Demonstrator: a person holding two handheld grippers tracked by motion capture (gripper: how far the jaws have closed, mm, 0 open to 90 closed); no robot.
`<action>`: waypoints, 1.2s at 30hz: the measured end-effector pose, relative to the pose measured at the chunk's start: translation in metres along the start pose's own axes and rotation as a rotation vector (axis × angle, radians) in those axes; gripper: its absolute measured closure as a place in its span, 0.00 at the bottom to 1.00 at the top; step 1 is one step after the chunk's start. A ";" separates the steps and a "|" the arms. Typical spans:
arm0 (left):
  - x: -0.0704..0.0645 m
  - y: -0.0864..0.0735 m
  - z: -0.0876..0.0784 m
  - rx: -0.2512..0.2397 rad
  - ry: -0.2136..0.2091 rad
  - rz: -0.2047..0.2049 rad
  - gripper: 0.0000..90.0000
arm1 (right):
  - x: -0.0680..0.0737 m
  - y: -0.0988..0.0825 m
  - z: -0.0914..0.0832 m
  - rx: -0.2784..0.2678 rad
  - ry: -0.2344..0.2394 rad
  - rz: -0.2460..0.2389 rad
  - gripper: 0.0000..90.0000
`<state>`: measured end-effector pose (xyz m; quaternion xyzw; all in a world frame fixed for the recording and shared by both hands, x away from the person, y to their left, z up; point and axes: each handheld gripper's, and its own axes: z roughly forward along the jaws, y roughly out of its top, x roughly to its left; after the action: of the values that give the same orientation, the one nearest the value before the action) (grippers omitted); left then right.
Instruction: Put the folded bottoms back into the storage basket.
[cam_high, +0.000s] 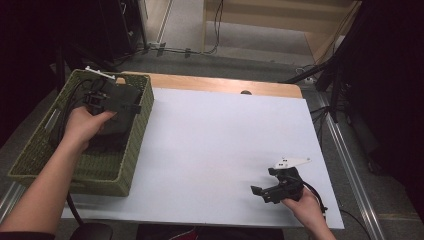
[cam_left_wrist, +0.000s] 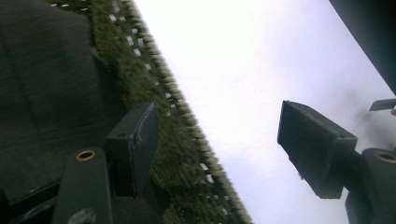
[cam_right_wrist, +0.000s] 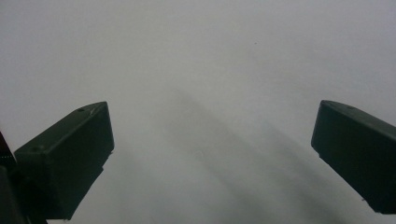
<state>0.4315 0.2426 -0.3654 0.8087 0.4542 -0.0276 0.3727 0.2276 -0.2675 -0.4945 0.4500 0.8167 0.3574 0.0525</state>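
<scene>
A green woven basket (cam_high: 134, 150) stands at the table's left edge with something dark and cloth-like (cam_high: 114, 131) in it. A hand holds my left gripper (cam_high: 134, 101) over the basket, its jaws pointing right above the right-hand rim. In the left gripper view the gripper (cam_left_wrist: 217, 119) is open with nothing between its jaws; the basket rim (cam_left_wrist: 187, 135) runs below them and the dark material (cam_left_wrist: 42, 84) lies to the left. My right gripper (cam_high: 262, 181) rests low over the white table top (cam_high: 215, 135) at the near right, pointing left. It (cam_right_wrist: 212, 116) is open and empty.
A strip of bare wood (cam_high: 225, 84) shows along the table's far edge. The left gripper's cable (cam_high: 65, 107) loops into the basket. Dark stands and cables (cam_high: 330, 85) sit on the floor beyond the right side, and the table's near edge is just behind the right hand.
</scene>
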 end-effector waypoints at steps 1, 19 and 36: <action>-0.002 0.000 0.001 -0.002 -0.012 0.003 0.33 | 0.000 0.000 0.000 0.001 -0.001 -0.002 0.00; -0.029 -0.004 0.017 0.010 -0.028 0.044 0.33 | -0.001 -0.001 0.001 0.016 -0.014 0.003 0.00; -0.052 -0.024 0.033 0.026 -0.080 0.042 0.33 | 0.000 -0.001 0.003 0.024 -0.017 0.005 0.00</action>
<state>0.3929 0.1925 -0.3830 0.8209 0.4218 -0.0579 0.3807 0.2281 -0.2667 -0.4973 0.4556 0.8193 0.3439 0.0534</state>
